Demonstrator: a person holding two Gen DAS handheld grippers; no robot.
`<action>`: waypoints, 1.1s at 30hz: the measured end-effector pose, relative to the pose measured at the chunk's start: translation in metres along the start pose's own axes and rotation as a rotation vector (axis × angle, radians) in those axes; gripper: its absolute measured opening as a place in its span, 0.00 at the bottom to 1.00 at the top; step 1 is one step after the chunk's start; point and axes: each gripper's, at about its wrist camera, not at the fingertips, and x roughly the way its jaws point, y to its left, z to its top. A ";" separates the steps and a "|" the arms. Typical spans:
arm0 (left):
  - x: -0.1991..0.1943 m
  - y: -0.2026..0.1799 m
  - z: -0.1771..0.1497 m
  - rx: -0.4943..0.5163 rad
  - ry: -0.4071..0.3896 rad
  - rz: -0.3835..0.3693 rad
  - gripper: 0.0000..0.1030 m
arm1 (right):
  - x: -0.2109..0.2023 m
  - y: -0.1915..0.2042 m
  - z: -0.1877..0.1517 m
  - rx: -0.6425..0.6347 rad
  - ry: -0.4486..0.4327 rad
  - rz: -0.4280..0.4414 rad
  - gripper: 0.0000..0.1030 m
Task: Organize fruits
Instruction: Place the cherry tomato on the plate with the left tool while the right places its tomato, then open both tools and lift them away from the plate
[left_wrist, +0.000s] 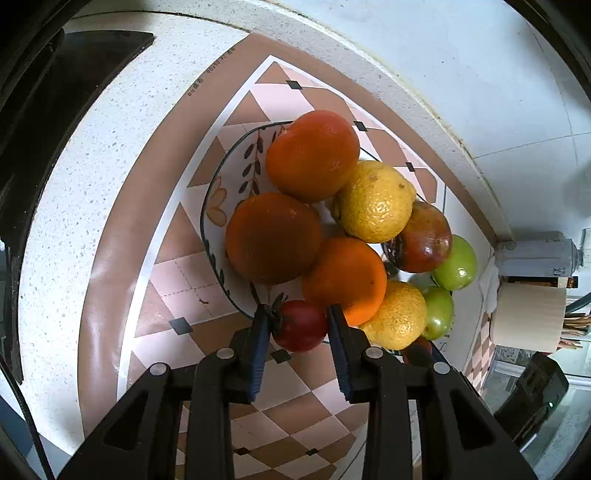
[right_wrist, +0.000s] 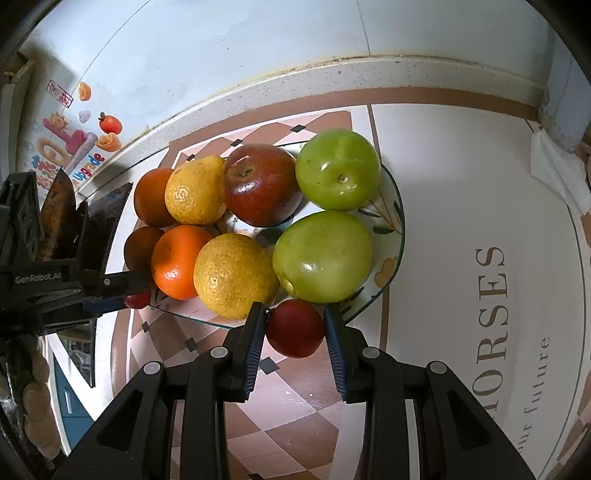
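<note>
A painted plate (left_wrist: 221, 192) (right_wrist: 388, 266) holds oranges (left_wrist: 312, 155) (right_wrist: 177, 262), lemons (left_wrist: 373, 203) (right_wrist: 232, 277), a red apple (left_wrist: 421, 236) (right_wrist: 260, 184) and green apples (left_wrist: 456, 262) (right_wrist: 323, 256). My left gripper (left_wrist: 297, 321) is shut on a small red tomato (left_wrist: 301, 326) at the plate's near rim. My right gripper (right_wrist: 295, 325) is shut on another small red tomato (right_wrist: 295, 328) at the plate's opposite rim. The left gripper also shows in the right wrist view (right_wrist: 110, 291), holding its tomato (right_wrist: 137, 300).
The plate sits on a checkered pink and brown mat (left_wrist: 207, 295) (right_wrist: 295, 406) on a speckled white counter (left_wrist: 92, 184). A white wall (right_wrist: 221, 48) runs behind. A paper roll (left_wrist: 528, 317) and a bottle (left_wrist: 535, 253) stand at the right of the left wrist view.
</note>
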 end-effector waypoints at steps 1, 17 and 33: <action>0.002 0.000 0.000 0.000 0.001 0.006 0.28 | 0.000 0.000 0.000 -0.002 0.001 -0.003 0.37; -0.026 -0.022 -0.014 0.159 -0.095 0.246 0.82 | -0.048 0.005 0.000 -0.026 -0.023 -0.165 0.92; -0.087 -0.040 -0.071 0.294 -0.266 0.395 0.96 | -0.113 0.032 -0.024 -0.044 -0.129 -0.221 0.95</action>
